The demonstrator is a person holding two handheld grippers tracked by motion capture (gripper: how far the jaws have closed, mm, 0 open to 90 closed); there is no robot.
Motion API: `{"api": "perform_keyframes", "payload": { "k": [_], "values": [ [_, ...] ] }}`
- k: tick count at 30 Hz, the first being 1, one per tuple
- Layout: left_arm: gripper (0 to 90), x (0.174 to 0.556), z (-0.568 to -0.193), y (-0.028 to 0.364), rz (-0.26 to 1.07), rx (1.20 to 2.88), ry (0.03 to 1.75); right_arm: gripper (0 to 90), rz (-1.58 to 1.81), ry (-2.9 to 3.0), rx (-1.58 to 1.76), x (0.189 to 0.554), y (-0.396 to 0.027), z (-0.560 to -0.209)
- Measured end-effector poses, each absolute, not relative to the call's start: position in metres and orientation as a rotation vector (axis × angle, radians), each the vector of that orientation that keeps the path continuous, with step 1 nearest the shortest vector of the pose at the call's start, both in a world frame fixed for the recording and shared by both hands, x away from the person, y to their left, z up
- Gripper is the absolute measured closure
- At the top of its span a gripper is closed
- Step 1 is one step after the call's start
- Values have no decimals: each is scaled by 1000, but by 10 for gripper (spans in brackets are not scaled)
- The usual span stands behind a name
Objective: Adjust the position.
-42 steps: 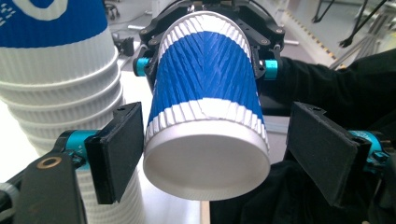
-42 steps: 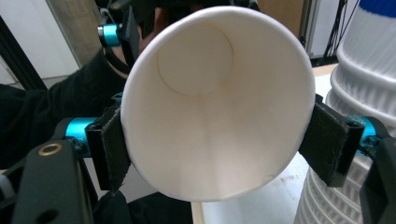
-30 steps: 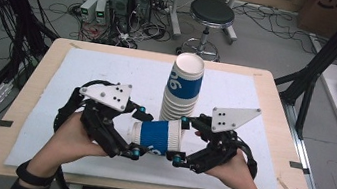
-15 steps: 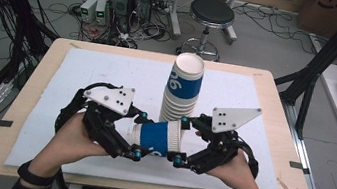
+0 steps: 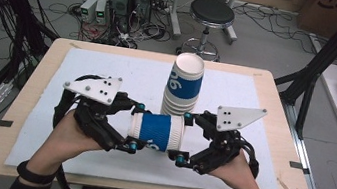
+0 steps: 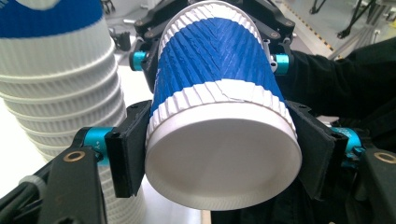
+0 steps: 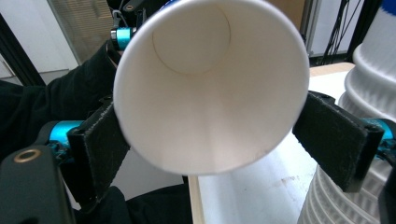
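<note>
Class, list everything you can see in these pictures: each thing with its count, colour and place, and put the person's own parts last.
Paper cup: one, blue and white, lying sideways between both grippers, above the mat.
Cup stack: one, blue and white, upright mid-mat, behind the held cup.
Mat: one, white, covering the table.
Table: one, light wood.
Stool: one, black, on the floor beyond the table.
Left gripper: one, black, clamped on the cup's base end.
Right gripper: one, black, jaws at the cup's open rim.
Hands: two, in black sleeves, near edge.
</note>
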State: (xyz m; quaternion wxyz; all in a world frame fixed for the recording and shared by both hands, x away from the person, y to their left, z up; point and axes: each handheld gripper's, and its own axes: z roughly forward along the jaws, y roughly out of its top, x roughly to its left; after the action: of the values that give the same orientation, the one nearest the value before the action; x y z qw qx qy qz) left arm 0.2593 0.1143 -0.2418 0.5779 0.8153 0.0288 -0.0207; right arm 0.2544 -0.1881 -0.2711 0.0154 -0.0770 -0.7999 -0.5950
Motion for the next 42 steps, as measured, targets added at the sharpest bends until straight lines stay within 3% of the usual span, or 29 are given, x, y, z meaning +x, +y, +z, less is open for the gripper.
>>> {"api": "perform_keyframes", "payload": {
  "k": [9, 23, 32, 42],
  "values": [
    [291, 259, -240, 118, -41, 1829, 76, 135, -1873, -2488, -258, 255, -185, -273],
    [293, 260, -247, 110, -53, 1905, 71, 214, -1930, -2468, -227, 252, -190, -271],
    [226, 260, -247, 108, -66, 1996, 72, 215, -1867, -2512, -210, 255, -190, -271],
    [213, 256, -248, 103, -52, 2124, 69, 216, -1726, -2632, -201, 253, -183, -272]
  ]
}}
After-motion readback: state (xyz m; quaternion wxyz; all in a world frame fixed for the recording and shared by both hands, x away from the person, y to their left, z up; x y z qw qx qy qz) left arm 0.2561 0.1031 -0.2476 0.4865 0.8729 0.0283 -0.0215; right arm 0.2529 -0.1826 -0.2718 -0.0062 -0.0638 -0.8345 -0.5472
